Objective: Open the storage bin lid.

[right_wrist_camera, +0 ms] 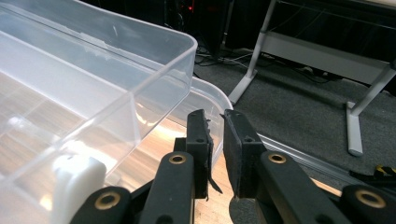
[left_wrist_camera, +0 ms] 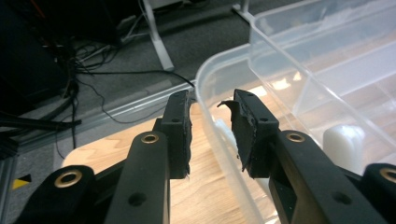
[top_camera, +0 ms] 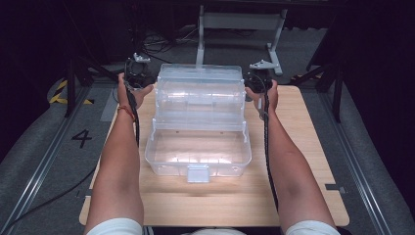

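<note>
The wooden counter (top_camera: 293,147) sits on grey carpet (top_camera: 49,132). At twelve o'clock beyond it stands a pale metal desk frame (top_camera: 240,22) with splayed feet, and black cables (top_camera: 156,41) tangle on the floor at about eleven o'clock. A metal rail (top_camera: 44,161) runs along the floor at nine o'clock, beside a painted number 4 (top_camera: 81,138) and yellow-black hazard tape (top_camera: 61,93).
</note>
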{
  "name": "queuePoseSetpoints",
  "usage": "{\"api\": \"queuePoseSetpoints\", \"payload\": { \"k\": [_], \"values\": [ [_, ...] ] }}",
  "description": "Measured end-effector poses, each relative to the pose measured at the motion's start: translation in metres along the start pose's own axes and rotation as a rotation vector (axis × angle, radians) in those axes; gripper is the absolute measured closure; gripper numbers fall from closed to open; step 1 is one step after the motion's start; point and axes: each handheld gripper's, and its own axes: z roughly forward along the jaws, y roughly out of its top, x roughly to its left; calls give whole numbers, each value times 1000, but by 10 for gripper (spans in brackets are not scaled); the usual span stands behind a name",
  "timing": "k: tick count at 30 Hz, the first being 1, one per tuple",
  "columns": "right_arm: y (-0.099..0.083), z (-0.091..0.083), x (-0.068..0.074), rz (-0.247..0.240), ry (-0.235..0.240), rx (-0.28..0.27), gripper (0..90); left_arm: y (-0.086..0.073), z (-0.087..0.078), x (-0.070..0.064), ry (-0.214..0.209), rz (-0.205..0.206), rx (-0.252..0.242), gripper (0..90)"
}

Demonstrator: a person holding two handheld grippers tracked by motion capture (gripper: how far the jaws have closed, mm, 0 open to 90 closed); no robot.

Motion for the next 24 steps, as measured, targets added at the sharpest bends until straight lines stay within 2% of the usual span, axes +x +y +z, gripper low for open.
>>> {"api": "queuePoseSetpoints", "payload": {
  "k": [2, 9, 13, 18, 20, 22, 24],
  "values": [
    [0, -3, -1, 0, 1, -7, 801, -1, -6, 2, 4, -5, -14, 666],
    [-6, -17, -3, -16, 15, -11, 781, -11, -32, 6, 17, 22, -34, 651],
    [-9, -31, -6, -29, 20, -19, 765, -18, -48, 4, 15, 65, -26, 645],
    [-11, -49, -9, -52, 36, -32, 745, -27, -72, -3, 0, 117, -44, 639],
    [-11, -58, -8, -76, 39, -38, 739, -30, -77, -5, -4, 128, -42, 636],
    [-13, -63, -8, -89, 43, -37, 732, -35, -84, -7, 1, 156, -44, 634],
    [-14, -67, -8, -97, 47, -36, 729, -37, -89, -8, -2, 161, -36, 634]
  ]
}}
